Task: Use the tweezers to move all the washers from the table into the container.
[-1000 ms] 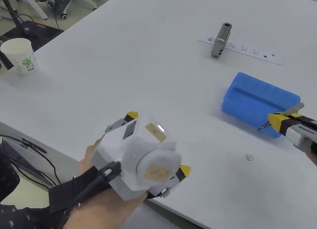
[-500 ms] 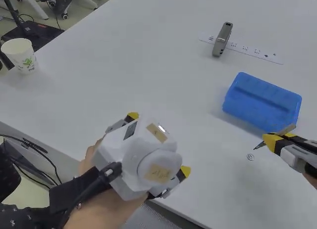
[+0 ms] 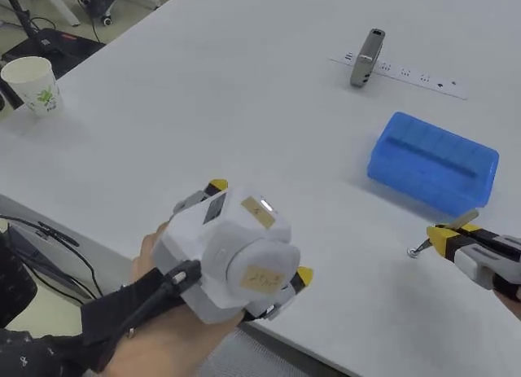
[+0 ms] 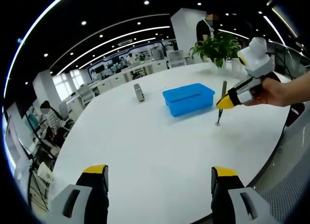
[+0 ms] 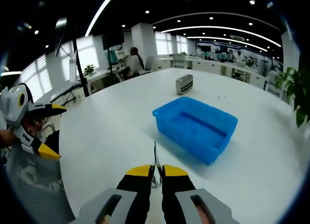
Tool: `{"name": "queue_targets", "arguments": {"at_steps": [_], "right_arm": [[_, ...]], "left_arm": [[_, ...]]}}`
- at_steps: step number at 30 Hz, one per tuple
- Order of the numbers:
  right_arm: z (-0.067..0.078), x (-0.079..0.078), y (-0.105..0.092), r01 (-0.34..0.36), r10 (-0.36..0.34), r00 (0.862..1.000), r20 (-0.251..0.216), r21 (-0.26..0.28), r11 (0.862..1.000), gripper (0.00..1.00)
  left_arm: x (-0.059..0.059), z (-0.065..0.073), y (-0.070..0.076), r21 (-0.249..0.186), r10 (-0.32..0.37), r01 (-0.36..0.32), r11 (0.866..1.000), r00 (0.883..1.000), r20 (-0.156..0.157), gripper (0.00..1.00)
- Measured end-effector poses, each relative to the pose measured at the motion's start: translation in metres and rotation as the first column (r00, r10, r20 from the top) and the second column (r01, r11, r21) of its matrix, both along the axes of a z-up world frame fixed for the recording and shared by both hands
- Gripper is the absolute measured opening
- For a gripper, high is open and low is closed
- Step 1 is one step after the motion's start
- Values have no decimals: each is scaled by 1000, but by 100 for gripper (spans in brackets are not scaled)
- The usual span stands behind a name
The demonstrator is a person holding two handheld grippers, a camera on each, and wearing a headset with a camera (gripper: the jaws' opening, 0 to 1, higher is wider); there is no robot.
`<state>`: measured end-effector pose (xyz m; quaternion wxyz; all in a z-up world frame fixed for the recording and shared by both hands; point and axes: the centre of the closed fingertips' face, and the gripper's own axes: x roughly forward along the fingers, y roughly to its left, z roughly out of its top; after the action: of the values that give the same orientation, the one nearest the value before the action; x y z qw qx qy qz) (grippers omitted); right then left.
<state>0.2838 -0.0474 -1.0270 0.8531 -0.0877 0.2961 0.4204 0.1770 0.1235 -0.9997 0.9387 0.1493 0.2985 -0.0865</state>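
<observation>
A white table (image 3: pixel 244 108) is seen under both grippers. A blue container (image 3: pixel 433 163) is set on its far right part, open side up. The left gripper (image 3: pixel 260 230) is held over the near edge at the left, its jaws spread wide with nothing between them. The right gripper (image 5: pixel 156 171) is held at the near right, on the near side of the container, its jaws pressed together on the tweezers (image 5: pixel 156 158). A power strip (image 3: pixel 411 74) is laid beyond the container, and a paper cup (image 3: pixel 30 84) is stood by the left edge. The tweezers' tip is set down at a washer (image 3: pixel 413 252) on the table, near the container but outside it; whether the washer is pinched cannot be told.
</observation>
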Motion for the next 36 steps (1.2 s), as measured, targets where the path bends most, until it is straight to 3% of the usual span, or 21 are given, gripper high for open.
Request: {"name": "queue_targets", "arguments": {"at_steps": [9, 22, 31, 36], "right_arm": [[-1, -5, 3, -27, 30, 998, 56, -67, 997, 2], [0, 2, 3, -12, 14, 1000, 28, -65, 998, 1], [22, 16, 4, -5, 5, 998, 65, -10, 1000, 1], [40, 27, 6, -5, 4, 995, 102, 5, 1000, 1]], "left_arm": [[0, 1, 0, -1, 5, -5, 1000, 1000, 5, 89], [0, 1, 0, 0, 2, -2, 1000, 1000, 3, 89], [1, 3, 0, -18, 10, -10, 1000, 1000, 19, 91], [1, 2, 2, -3, 13, -13, 1000, 1000, 8, 90]]}}
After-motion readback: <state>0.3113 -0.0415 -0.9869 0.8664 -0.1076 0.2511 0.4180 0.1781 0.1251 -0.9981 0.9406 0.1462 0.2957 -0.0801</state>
